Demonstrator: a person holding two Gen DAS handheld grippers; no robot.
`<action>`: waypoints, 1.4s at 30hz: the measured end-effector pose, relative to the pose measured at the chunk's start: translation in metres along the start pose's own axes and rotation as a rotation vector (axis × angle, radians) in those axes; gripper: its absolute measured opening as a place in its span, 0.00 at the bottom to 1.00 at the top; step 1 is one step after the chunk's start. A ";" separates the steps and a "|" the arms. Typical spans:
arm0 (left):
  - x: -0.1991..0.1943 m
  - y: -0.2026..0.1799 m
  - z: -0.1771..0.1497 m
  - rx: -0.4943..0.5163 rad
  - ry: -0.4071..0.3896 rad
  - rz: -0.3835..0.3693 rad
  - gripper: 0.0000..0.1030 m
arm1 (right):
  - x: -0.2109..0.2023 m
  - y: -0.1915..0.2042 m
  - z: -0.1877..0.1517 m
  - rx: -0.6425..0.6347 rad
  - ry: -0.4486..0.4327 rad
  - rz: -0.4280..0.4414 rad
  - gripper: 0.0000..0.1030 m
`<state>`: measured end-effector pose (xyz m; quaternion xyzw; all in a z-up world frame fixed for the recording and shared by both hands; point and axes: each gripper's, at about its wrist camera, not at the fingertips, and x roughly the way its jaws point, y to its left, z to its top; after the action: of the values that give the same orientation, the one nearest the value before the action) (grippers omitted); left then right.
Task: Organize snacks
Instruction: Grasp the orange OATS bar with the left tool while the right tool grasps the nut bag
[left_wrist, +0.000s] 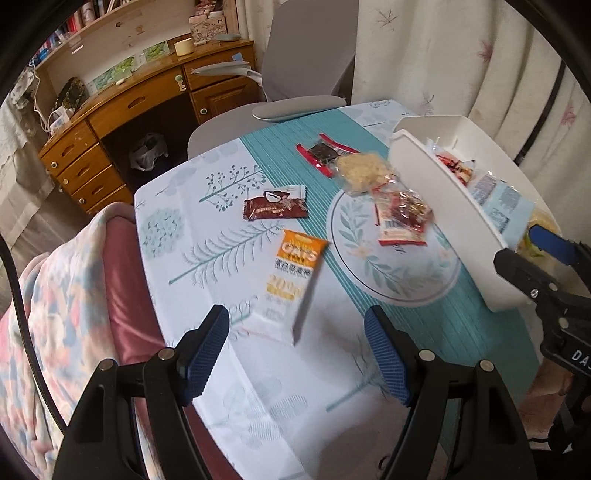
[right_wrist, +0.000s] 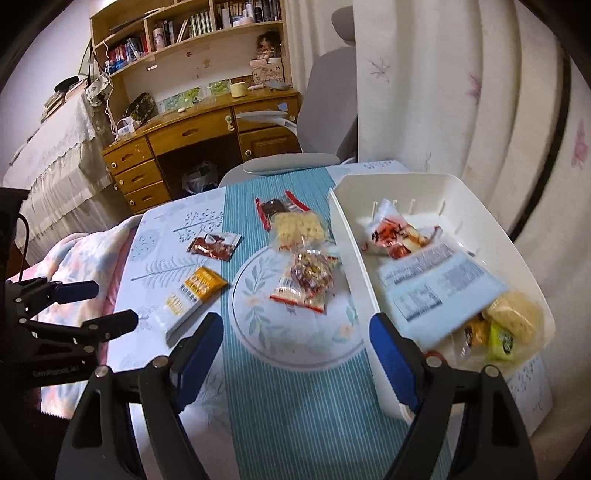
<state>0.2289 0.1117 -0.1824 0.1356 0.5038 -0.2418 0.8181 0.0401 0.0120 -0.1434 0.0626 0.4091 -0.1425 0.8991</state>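
An orange-and-white oats box (left_wrist: 295, 280) (right_wrist: 192, 299) lies on the tablecloth just ahead of my left gripper (left_wrist: 295, 350) (right_wrist: 114, 304), which is open and empty. Beyond it lie a brown packet (left_wrist: 275, 206) (right_wrist: 214, 245), a red-and-black packet (left_wrist: 325, 153) (right_wrist: 277, 208), a pale cracker bag (left_wrist: 364, 168) (right_wrist: 299, 227) and a clear bag of red snacks (left_wrist: 404, 214) (right_wrist: 308, 282). A white bin (left_wrist: 436, 184) (right_wrist: 354, 258) at the right holds several packets. My right gripper (right_wrist: 295, 362) (left_wrist: 528, 251) is open and empty at the bin's near left corner.
A grey chair (left_wrist: 306, 70) (right_wrist: 325, 122) stands at the table's far edge, with a wooden desk (left_wrist: 122, 107) (right_wrist: 192, 133) behind it. A floral blanket (left_wrist: 62, 295) (right_wrist: 74, 258) lies past the table's left edge. Curtains (left_wrist: 461, 55) (right_wrist: 461, 92) hang close on the right.
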 end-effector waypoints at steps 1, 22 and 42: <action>0.006 0.001 0.002 -0.001 0.000 0.001 0.72 | 0.004 0.002 0.002 -0.001 -0.008 -0.007 0.80; 0.104 -0.003 0.007 0.067 0.052 0.022 0.72 | 0.117 0.036 0.023 -0.232 0.012 -0.198 0.57; 0.133 0.007 0.019 0.010 0.122 -0.014 0.46 | 0.157 0.041 0.015 -0.248 0.089 -0.276 0.57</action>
<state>0.2962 0.0743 -0.2922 0.1506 0.5525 -0.2415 0.7834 0.1617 0.0158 -0.2523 -0.0990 0.4675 -0.2100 0.8530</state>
